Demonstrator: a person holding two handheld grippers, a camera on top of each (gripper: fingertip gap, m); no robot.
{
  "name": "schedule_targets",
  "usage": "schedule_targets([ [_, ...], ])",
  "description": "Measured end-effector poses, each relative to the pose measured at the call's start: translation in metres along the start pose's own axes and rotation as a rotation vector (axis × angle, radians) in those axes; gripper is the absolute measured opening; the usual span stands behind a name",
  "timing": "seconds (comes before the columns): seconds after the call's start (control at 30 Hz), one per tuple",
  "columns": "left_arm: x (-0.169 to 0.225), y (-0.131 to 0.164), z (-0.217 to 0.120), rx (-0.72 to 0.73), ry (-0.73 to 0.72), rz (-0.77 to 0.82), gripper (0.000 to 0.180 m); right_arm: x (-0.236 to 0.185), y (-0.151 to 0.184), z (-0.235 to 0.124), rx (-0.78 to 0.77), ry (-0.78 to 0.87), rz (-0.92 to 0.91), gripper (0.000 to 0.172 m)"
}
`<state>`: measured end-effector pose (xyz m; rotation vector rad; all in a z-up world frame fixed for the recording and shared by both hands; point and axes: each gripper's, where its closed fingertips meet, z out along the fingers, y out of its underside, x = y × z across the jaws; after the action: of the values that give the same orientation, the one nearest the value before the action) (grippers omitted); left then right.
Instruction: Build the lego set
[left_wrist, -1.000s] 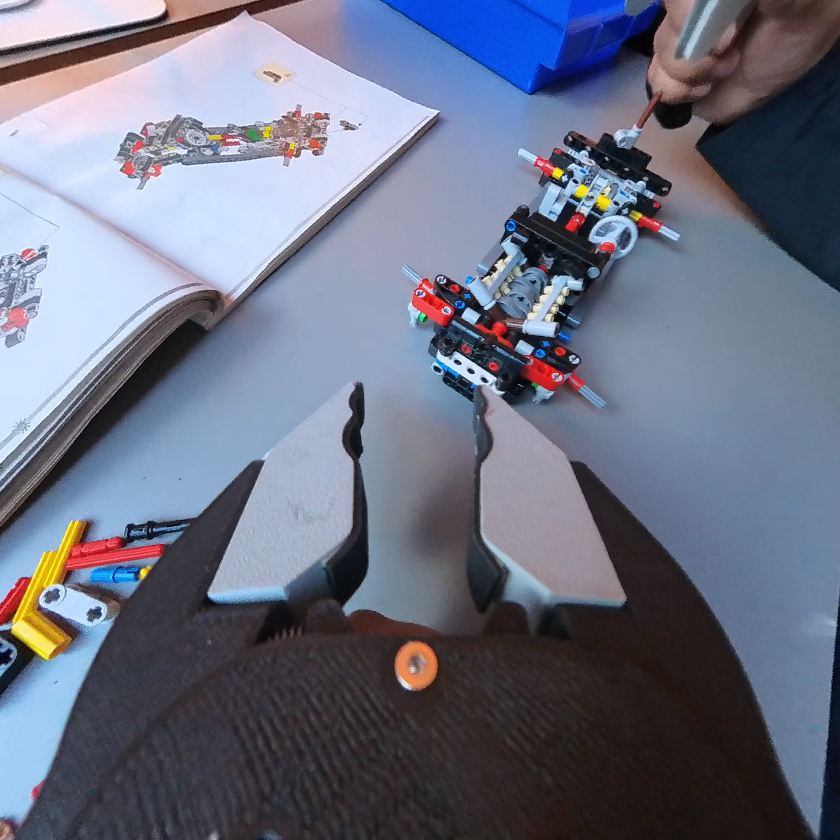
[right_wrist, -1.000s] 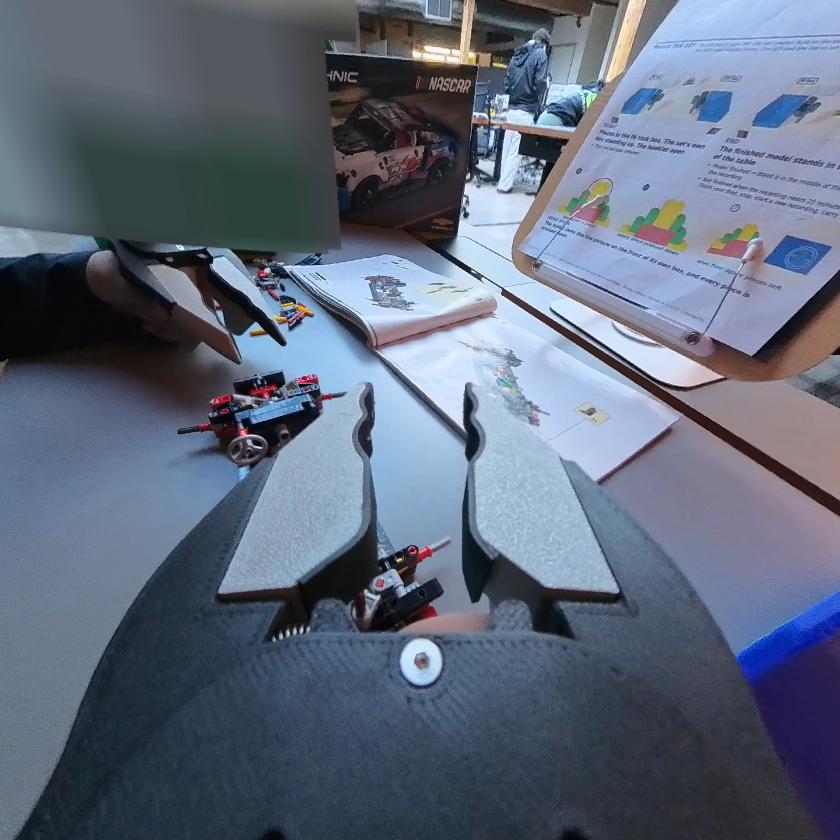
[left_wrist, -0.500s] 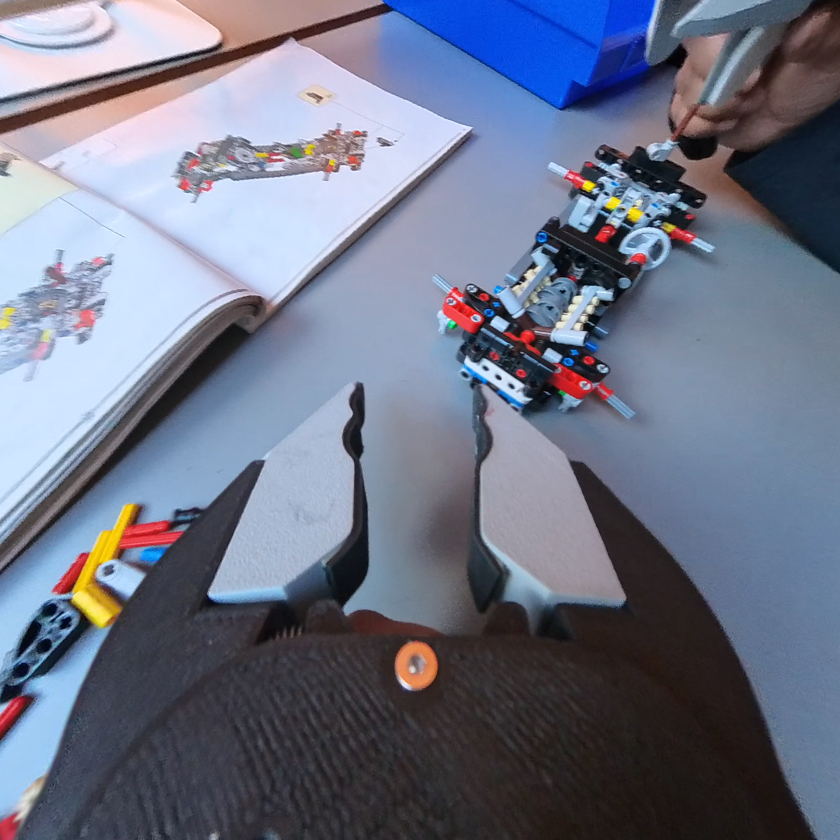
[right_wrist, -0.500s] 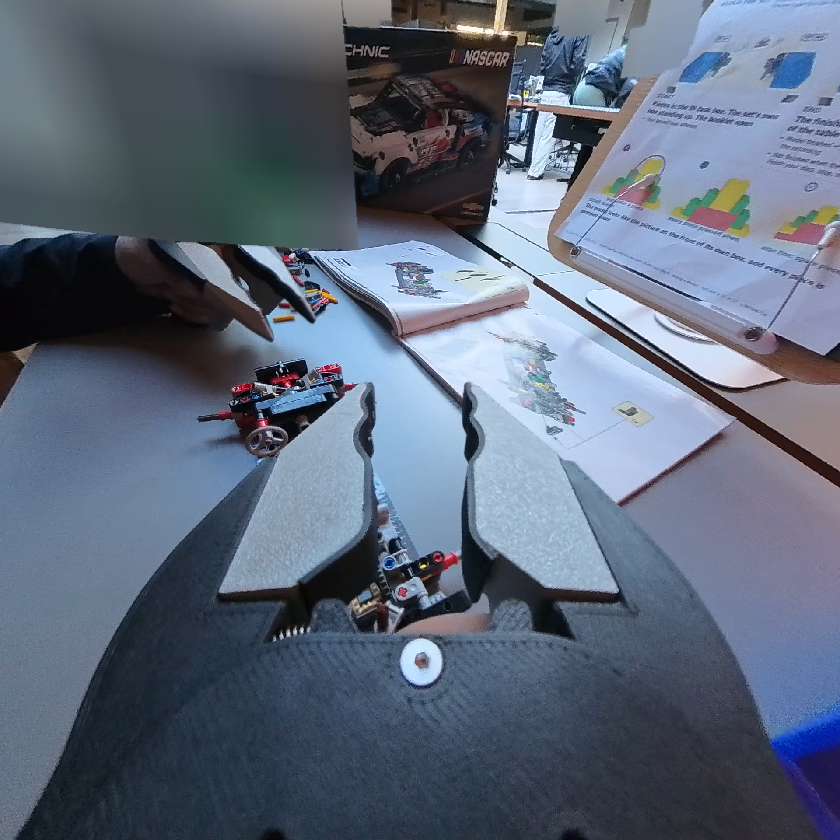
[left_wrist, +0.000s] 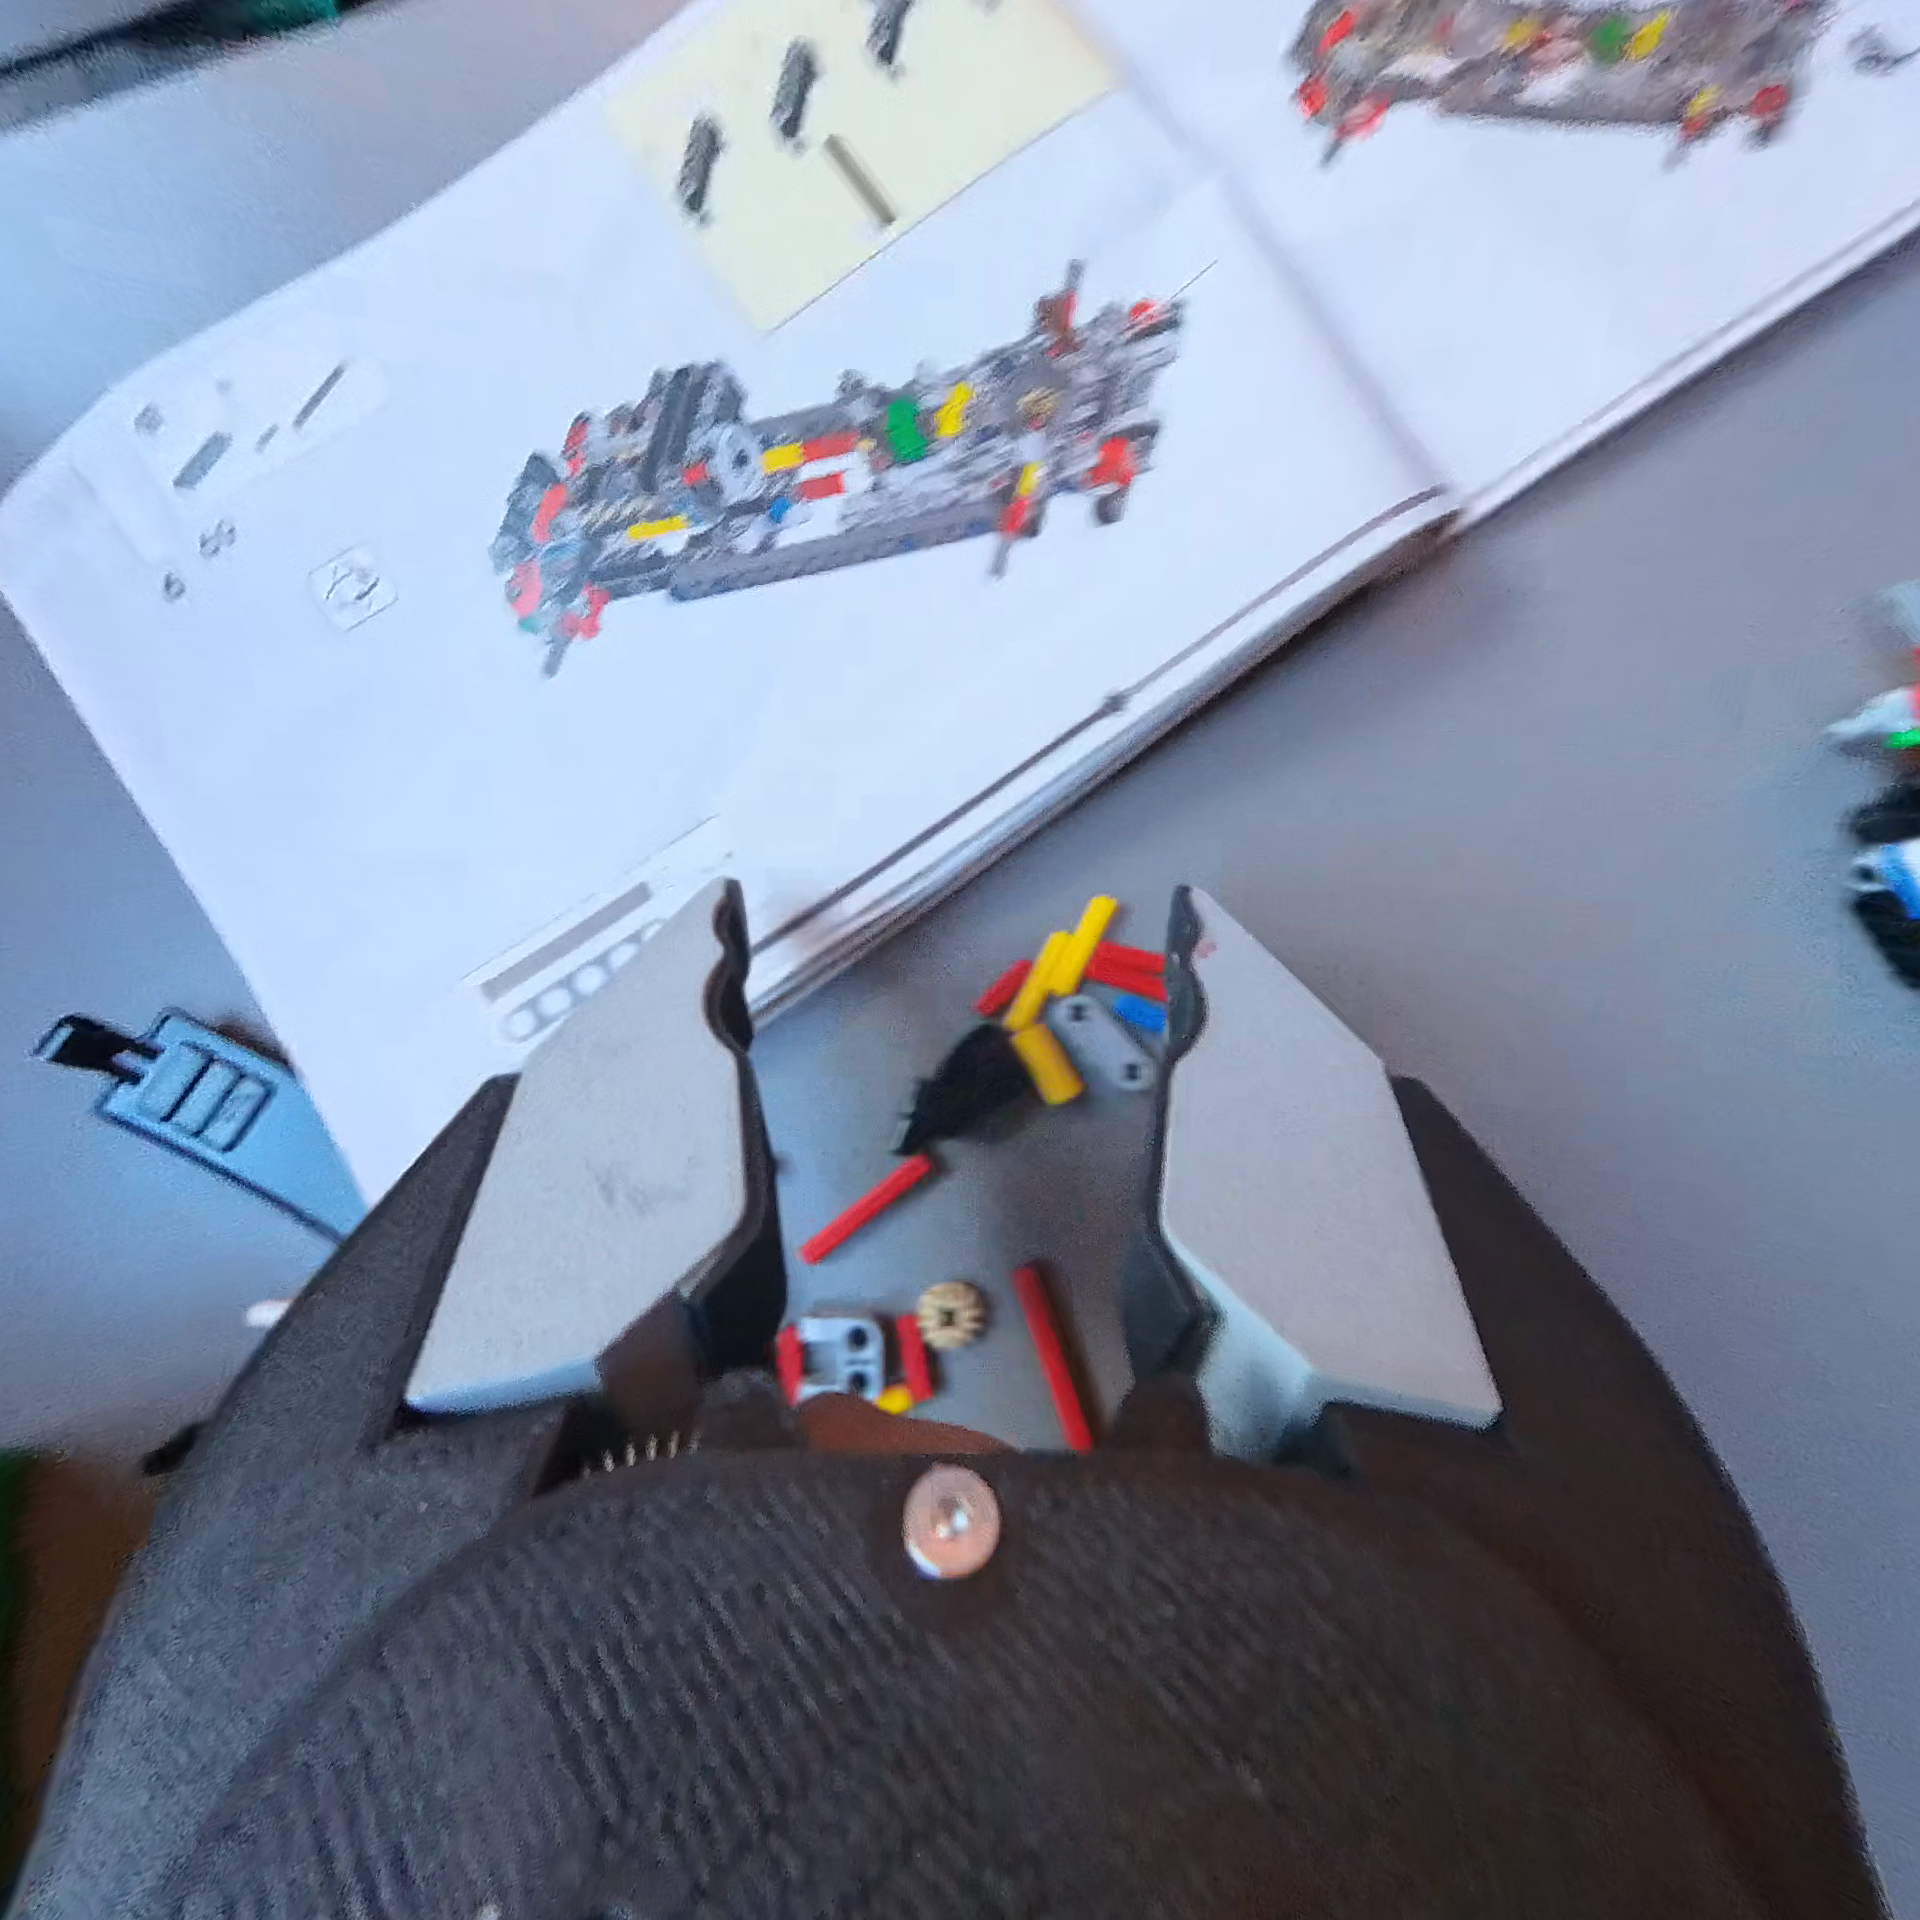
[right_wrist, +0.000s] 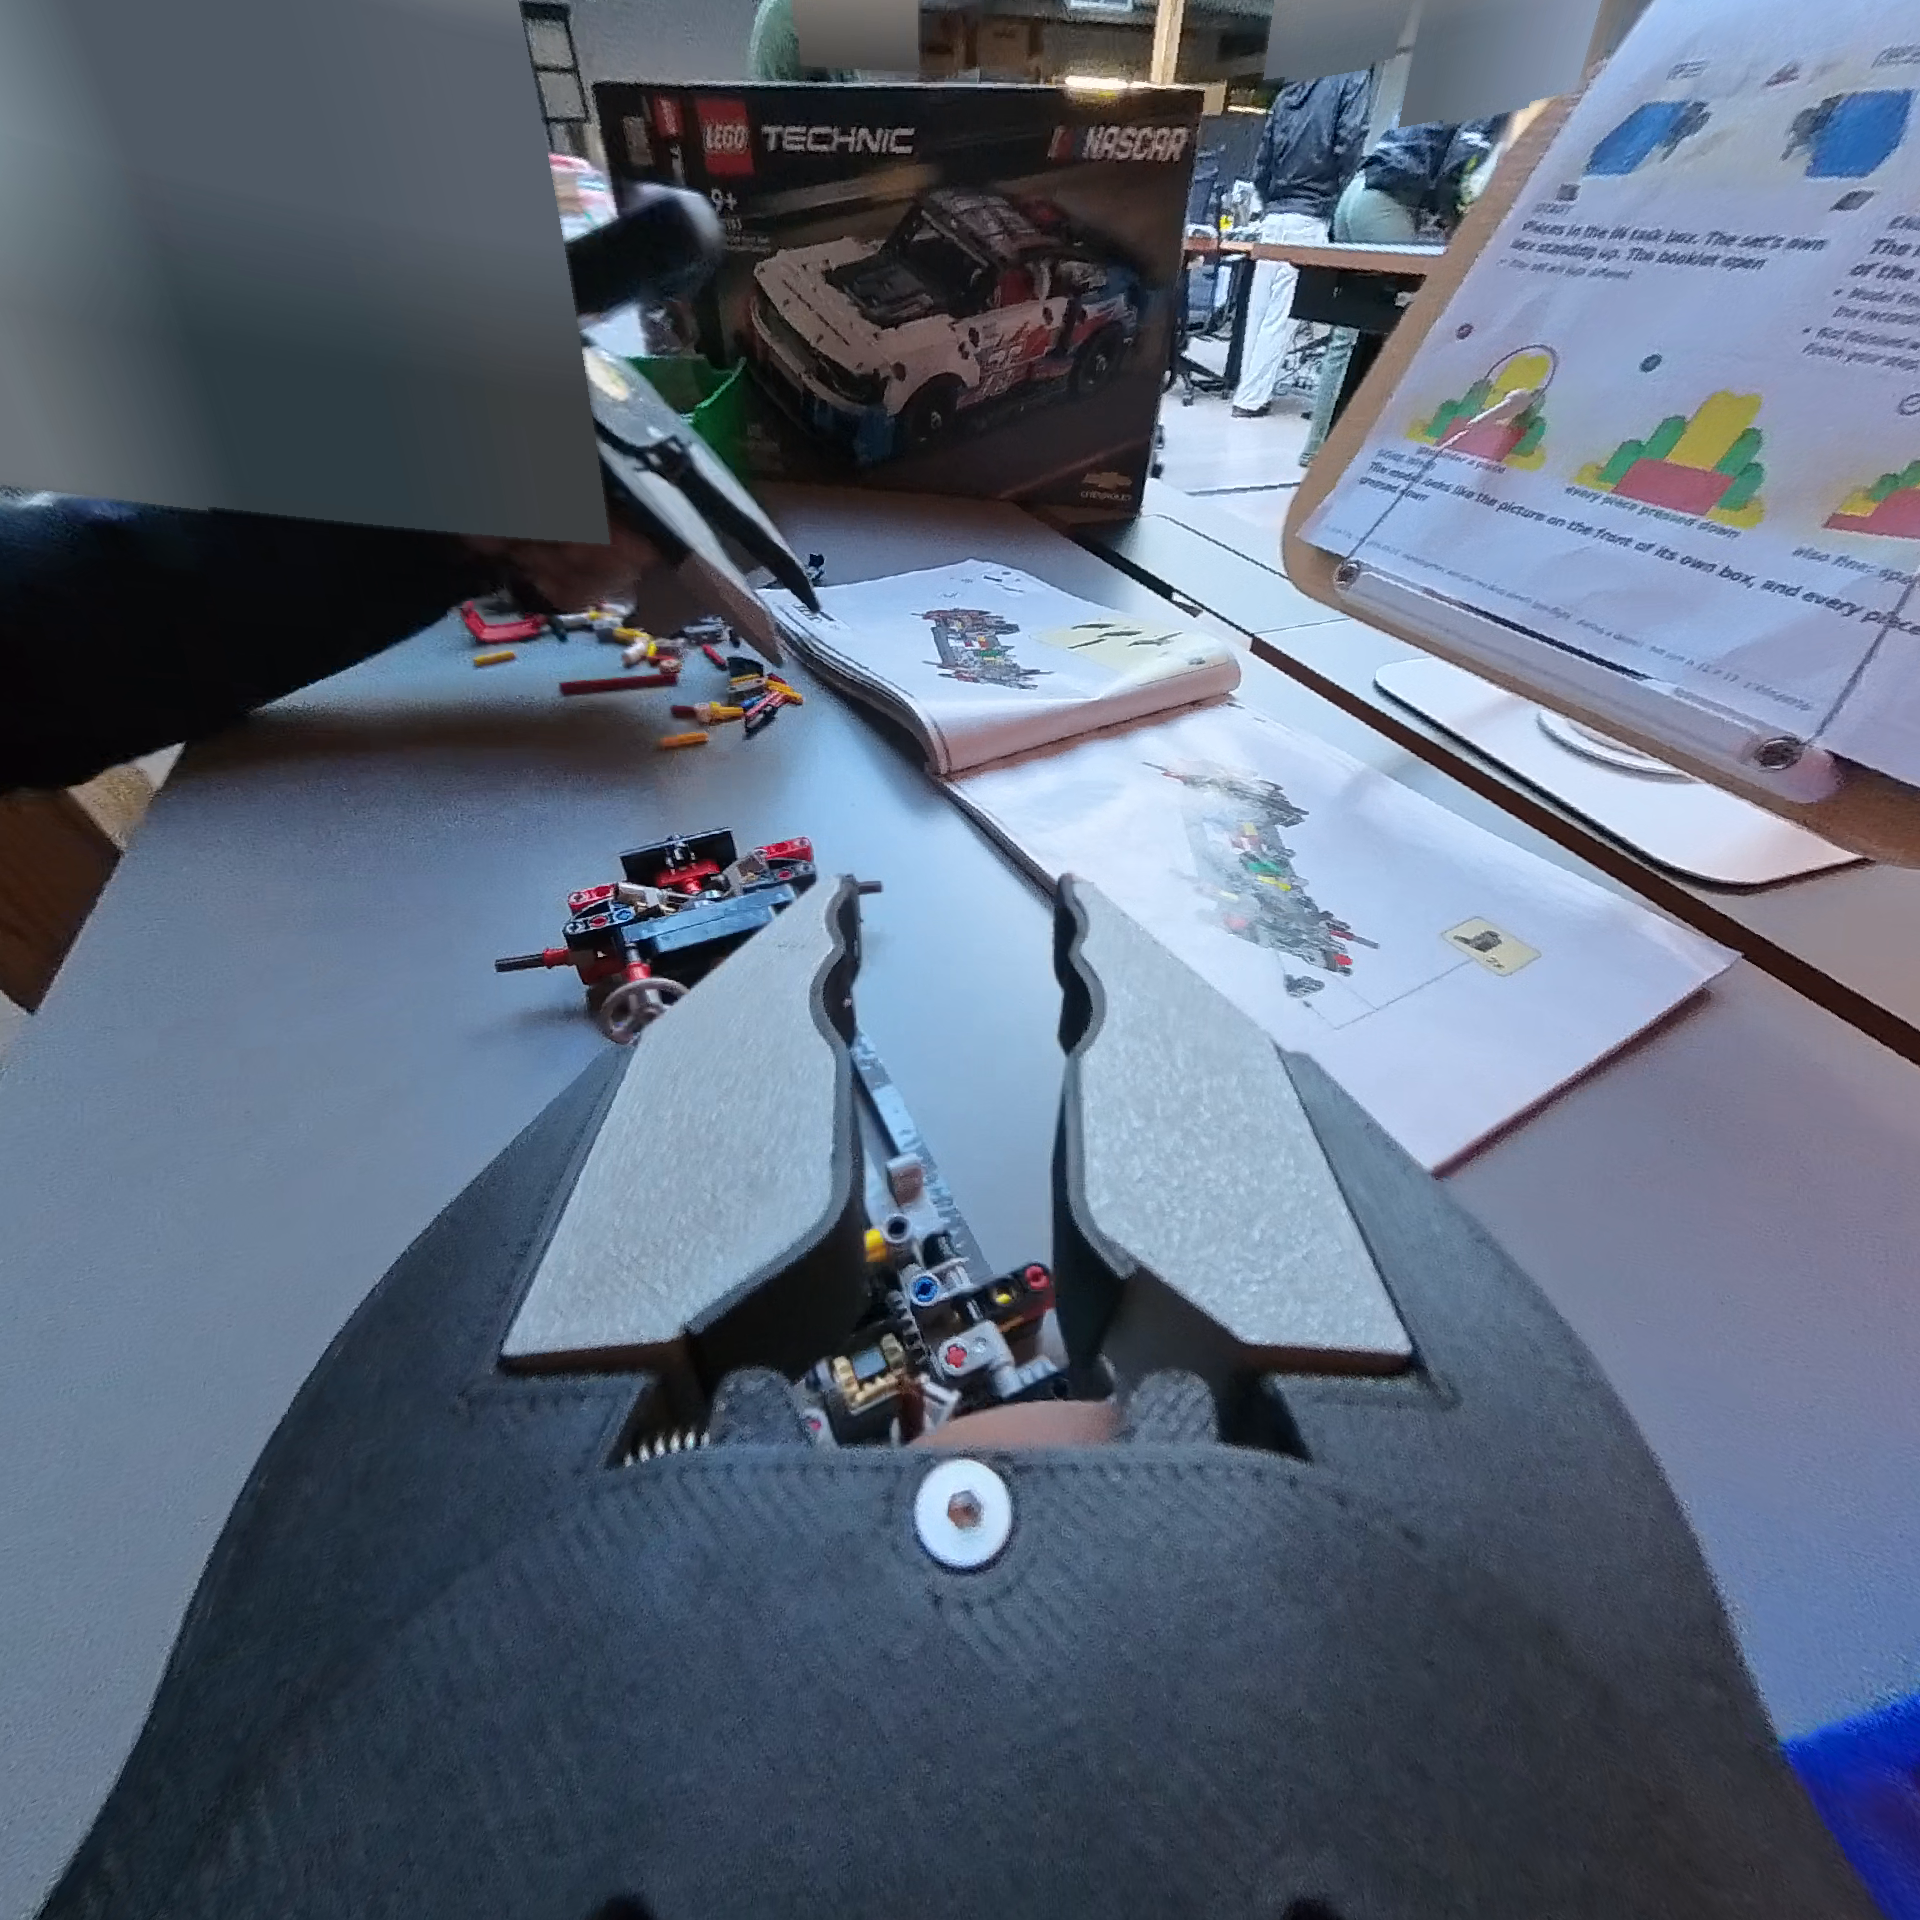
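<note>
My left gripper (left_wrist: 954, 914) is open wide and empty. It hangs over a small heap of loose pieces on the grey table by the open booklet (left_wrist: 727, 675). Yellow pins (left_wrist: 1060, 977), a grey connector (left_wrist: 1101, 1039), a red axle (left_wrist: 868, 1205) and a tan gear (left_wrist: 948, 1317) lie between its fingers, untouched. It also shows in the right wrist view (right_wrist: 795, 632). My right gripper (right_wrist: 958, 894) is partly open, its tips bare, above one end of the brick-built car chassis (right_wrist: 675, 914). That end (right_wrist: 935, 1299) shows low through the gap.
The set's box (right_wrist: 894, 291) stands at the table's back. A stand with a printed sheet (right_wrist: 1662, 364) is at the right. More loose pieces (right_wrist: 644, 665) lie by a person's dark sleeve (right_wrist: 208, 623). A blue bin corner (right_wrist: 1860, 1787) is near right. A grey-blue tag (left_wrist: 187, 1091) lies left of the booklet. About 35 cm separates my left fingertips from my right. The grey-blue tag (left_wrist: 187, 1091) is about 11 cm from my left fingertips and 50 cm from my right.
My left gripper swung left, away from the chassis and over the loose pieces by the booklet, and its jaws opened much wider. My right gripper shifted only slightly over the chassis end.
</note>
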<state>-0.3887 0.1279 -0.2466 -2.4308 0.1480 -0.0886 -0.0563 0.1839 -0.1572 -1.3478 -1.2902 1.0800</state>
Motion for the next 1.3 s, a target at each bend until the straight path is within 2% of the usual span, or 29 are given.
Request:
schedule_targets([
  [0.07,-0.013,0.003,0.005,-0.037,0.010,-0.012,0.080,-0.006,-0.001,0.002,-0.001,-0.021,-0.002,0.034],
  [0.13,-0.013,0.008,0.013,-0.082,0.093,-0.058,0.081,-0.011,-0.002,0.004,0.001,-0.040,-0.005,0.034],
  [0.17,-0.015,0.004,0.014,-0.065,0.095,-0.059,0.075,-0.014,-0.003,0.004,0.001,-0.046,-0.008,0.034],
  [0.27,0.000,-0.001,0.017,-0.070,0.180,-0.061,0.079,-0.018,-0.004,0.006,0.010,-0.065,-0.001,0.034],
  [0.4,0.007,-0.005,0.025,-0.050,0.138,-0.006,0.075,-0.022,-0.009,0.007,0.020,-0.085,0.002,0.034],
  [0.5,0.014,-0.004,0.028,-0.068,0.113,0.055,0.081,-0.019,-0.024,0.014,0.016,-0.073,0.036,0.033],
  [0.63,0.023,-0.007,0.029,-0.054,0.154,0.061,0.080,-0.021,-0.040,0.060,-0.187,-0.076,-0.006,0.038],
  [0.77,0.027,-0.010,0.028,0.002,0.201,0.026,0.079,-0.020,-0.048,0.138,-0.398,-0.021,-0.189,0.046],
  [0.87,0.027,-0.010,0.027,0.014,0.214,0.024,0.078,-0.020,-0.034,0.199,-0.514,-0.004,-0.304,0.048],
  [0.97,0.027,-0.010,0.027,0.028,0.228,0.022,0.078,-0.017,-0.006,0.242,-0.643,0.021,-0.397,0.056],
  [1.1,0.027,-0.011,0.025,0.041,0.260,0.010,0.078,-0.011,0.015,0.267,-0.741,0.062,-0.547,0.052],
  [1.23,0.030,-0.010,0.022,0.049,0.306,-0.015,0.076,-0.013,0.016,0.274,-0.762,0.061,-0.650,0.017],
  [1.3,0.030,-0.011,0.022,0.056,0.315,-0.030,0.073,-0.018,0.021,0.276,-0.785,0.038,-0.653,0.023],
])
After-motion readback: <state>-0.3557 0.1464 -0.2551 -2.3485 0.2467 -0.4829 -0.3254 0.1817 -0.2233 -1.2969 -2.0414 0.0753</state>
